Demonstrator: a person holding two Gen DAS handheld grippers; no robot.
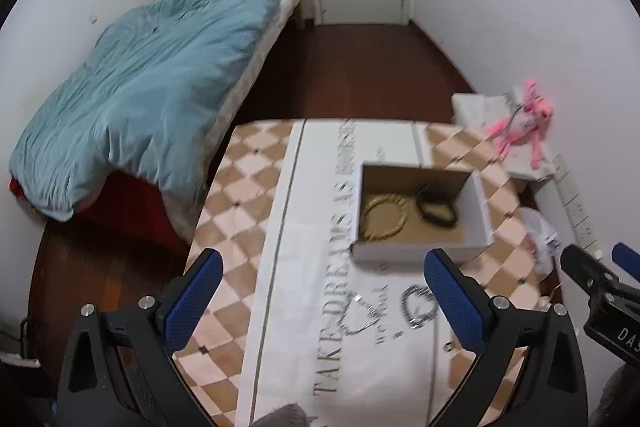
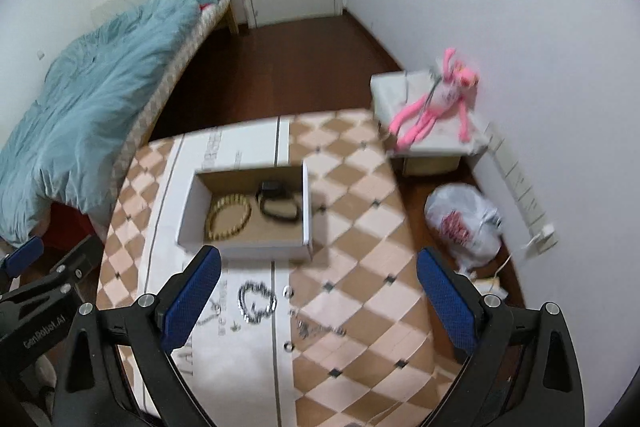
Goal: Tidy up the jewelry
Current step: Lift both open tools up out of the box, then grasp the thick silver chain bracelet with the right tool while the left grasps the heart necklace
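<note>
Both spread wide and empty, left gripper (image 1: 322, 291) and right gripper (image 2: 318, 287), above a silver chain (image 2: 256, 301) lying between the right fingers, beyond them an open box (image 2: 306, 203) holding a gold bracelet (image 2: 228, 217) and black band (image 2: 278, 207).

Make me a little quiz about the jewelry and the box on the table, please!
1. True or false: the gold bracelet lies inside the box.
2. Which piece lies on the table outside the box? A) the black band B) the silver chain C) the gold bracelet
3. Fill in: both the left gripper and the right gripper are ____, with nothing between their fingers.

Key: 1. true. 2. B. 3. open.
</note>
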